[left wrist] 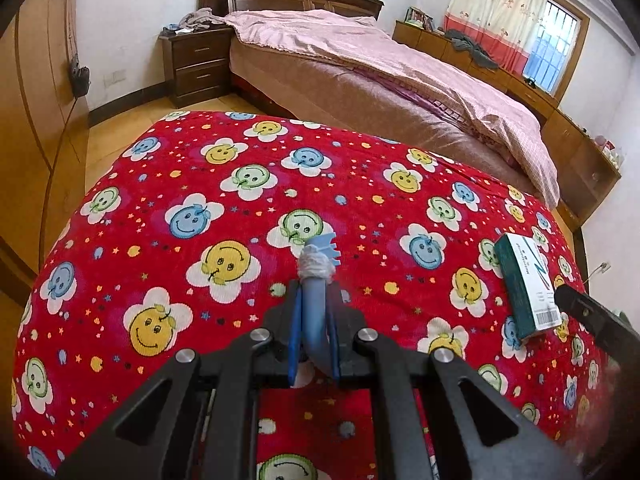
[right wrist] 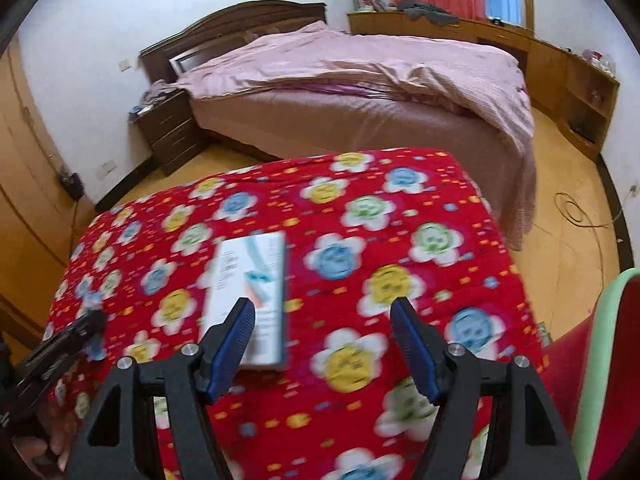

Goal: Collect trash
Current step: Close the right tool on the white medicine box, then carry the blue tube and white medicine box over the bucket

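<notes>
My left gripper (left wrist: 315, 292) is shut on a blue plastic piece with a white wad wrapped around it (left wrist: 317, 266), held above the red smiley-flower cloth (left wrist: 224, 184). A green and white carton (left wrist: 528, 284) lies on the cloth to its right. In the blurred right wrist view the same carton (right wrist: 250, 292) lies flat just ahead of the left finger (right wrist: 236, 336) of my right gripper (right wrist: 324, 312), which is open and empty above the cloth (right wrist: 400, 240). The right gripper's finger shows at the right edge of the left wrist view (left wrist: 592, 316). The left gripper shows at lower left (right wrist: 86, 326).
A bed with a pink quilt (left wrist: 380, 64) stands beyond the clothed surface. A dark nightstand (left wrist: 196, 64) is at the back left, a wooden wardrobe (left wrist: 36, 120) on the left, low cabinets (left wrist: 568, 136) along the right wall. A cable (right wrist: 576, 208) lies on the floor. A red and green chair (right wrist: 608, 360) is at right.
</notes>
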`<state>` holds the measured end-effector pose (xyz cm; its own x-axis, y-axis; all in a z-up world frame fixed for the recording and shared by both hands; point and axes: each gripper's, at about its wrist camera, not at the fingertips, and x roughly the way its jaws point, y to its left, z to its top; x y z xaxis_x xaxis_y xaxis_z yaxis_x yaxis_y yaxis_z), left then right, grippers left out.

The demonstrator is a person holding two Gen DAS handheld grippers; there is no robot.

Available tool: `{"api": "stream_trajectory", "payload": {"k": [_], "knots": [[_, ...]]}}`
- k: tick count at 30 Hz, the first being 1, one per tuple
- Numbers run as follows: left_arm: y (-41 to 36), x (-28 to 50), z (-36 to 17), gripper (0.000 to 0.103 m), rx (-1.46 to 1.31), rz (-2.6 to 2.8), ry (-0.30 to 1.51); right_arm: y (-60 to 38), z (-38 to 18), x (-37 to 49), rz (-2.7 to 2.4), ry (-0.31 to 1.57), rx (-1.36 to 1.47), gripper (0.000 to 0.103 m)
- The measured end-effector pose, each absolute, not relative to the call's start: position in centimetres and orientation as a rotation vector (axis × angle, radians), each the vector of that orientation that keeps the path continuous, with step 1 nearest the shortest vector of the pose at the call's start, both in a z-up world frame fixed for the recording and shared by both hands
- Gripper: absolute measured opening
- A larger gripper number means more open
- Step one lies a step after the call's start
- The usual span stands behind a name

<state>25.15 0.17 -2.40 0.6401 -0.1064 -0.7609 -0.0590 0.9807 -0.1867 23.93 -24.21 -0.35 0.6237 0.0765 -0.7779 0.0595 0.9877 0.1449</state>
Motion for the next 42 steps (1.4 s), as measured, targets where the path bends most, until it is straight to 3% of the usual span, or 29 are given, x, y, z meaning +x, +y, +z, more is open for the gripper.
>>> {"api": "stream_trajectory", "payload": {"k": [14,15,16,42], "knots": [[0.0,24.9,-2.2,0.011,-0.215,-0.051,0.875,-19.7,-2.3,24.5,0.052,0.95,0.12,0.072],[0.0,24.9,-2.2,0.011,-0.216,-0.051,0.873,-19.5,-2.3,24.4,0.05,0.949,0.106,0.066],[0.0,24.9,-2.2,0.011,-0.217,-0.051,0.873,-19.4,-2.3,24.4,0.048,0.947,0.098,0.053],[-1.8,22.4,1.7,0.011,-0.167,-0.101,0.744,-25.8,4.6,12.9,-0.02,0.794,0.244,0.053]]}}
